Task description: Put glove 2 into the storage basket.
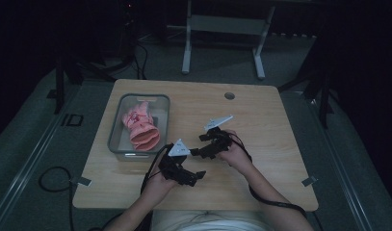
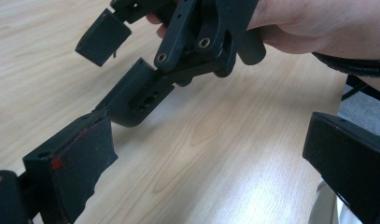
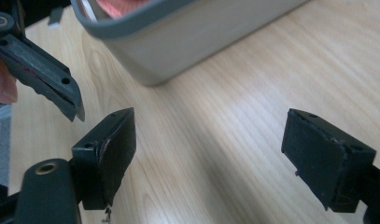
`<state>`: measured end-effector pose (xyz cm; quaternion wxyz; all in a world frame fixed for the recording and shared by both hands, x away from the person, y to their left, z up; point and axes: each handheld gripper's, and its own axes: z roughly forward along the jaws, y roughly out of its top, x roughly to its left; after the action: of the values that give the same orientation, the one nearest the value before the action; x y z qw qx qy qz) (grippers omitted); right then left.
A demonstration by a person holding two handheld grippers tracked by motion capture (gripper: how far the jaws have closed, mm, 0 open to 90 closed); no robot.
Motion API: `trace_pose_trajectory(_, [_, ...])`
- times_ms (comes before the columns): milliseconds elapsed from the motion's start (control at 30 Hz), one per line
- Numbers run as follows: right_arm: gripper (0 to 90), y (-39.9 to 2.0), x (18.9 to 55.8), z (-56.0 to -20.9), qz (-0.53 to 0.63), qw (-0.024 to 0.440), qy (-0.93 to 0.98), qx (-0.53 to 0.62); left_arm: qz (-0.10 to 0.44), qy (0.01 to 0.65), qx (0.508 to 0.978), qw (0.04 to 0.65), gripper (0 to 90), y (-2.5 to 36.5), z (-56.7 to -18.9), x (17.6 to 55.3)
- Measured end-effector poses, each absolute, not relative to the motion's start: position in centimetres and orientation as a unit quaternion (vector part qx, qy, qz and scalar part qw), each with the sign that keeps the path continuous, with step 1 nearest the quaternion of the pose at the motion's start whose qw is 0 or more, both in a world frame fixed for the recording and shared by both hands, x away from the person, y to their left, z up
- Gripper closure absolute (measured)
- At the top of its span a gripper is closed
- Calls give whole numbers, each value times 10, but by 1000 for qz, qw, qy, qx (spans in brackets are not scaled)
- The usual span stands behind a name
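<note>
The high view looks forward and down over the whole worktop (image 1: 261,115). Each claw view rides low, close to the wood (facing the other claw); the right one shares the bin (image 3: 187,42).

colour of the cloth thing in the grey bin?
Pink, salmon-toned. The cloth item lies inside the grey bin; the high view shows it best.

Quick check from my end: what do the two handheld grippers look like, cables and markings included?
Both the left gripper and the right gripper are matte black, with blocky rectangular jaws and a light grey three-cornered plate on top. A black cable trails from each. The left one's pad carries red smears. The forearms are bare.
</note>
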<state>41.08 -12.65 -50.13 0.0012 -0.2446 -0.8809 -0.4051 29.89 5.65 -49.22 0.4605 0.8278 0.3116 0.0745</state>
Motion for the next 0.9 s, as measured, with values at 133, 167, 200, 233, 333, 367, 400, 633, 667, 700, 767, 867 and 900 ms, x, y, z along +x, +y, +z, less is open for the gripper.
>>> trace_pose_trajectory(133, [156, -131, 407, -511, -406, 4, -880, -245, 64, 306, 830, 461, 18, 52, -502, 298])
trace_pose_trajectory(167, [152, -131, 406, -513, -408, 5, -880, -244, 63, 303, 833, 459, 18, 51, -504, 298])
trace_pose_trajectory(200, [152, -132, 405, -516, -408, 7, -880, -243, 62, 301, 834, 458, 18, 50, -507, 298])
trace_pose_trajectory(233, [151, -133, 404, -518, -408, 7, -881, -240, 66, 296, 836, 457, 18, 50, -510, 298])
trace_pose_trajectory(333, [145, -133, 401, -525, -408, 8, -881, -238, 79, 289, 838, 456, 18, 49, -517, 297])
trace_pose_trajectory(367, [144, -134, 400, -527, -408, 7, -882, -236, 79, 290, 839, 454, 18, 49, -520, 298])
trace_pose_trajectory(400, [144, -134, 399, -529, -407, 4, -883, -233, 77, 289, 840, 452, 18, 50, -524, 298])
trace_pose_trajectory(633, [142, -140, 397, -540, -397, -11, -887, -234, 70, 280, 841, 457, 18, 49, -533, 292])
trace_pose_trajectory(667, [142, -141, 398, -541, -398, -11, -887, -235, 69, 280, 843, 455, 18, 49, -534, 291])
trace_pose_trajectory(700, [142, -142, 398, -542, -397, -12, -887, -236, 71, 279, 844, 452, 17, 48, -536, 290])
trace_pose_trajectory(767, [142, -145, 398, -544, -400, -11, -885, -238, 69, 284, 847, 445, 18, 49, -540, 290])
trace_pose_trajectory(867, [143, -147, 397, -548, -400, -14, -884, -241, 69, 289, 844, 446, 18, 51, -543, 290])
trace_pose_trajectory(900, [143, -147, 396, -549, -400, -13, -884, -242, 71, 292, 844, 445, 17, 52, -543, 290])
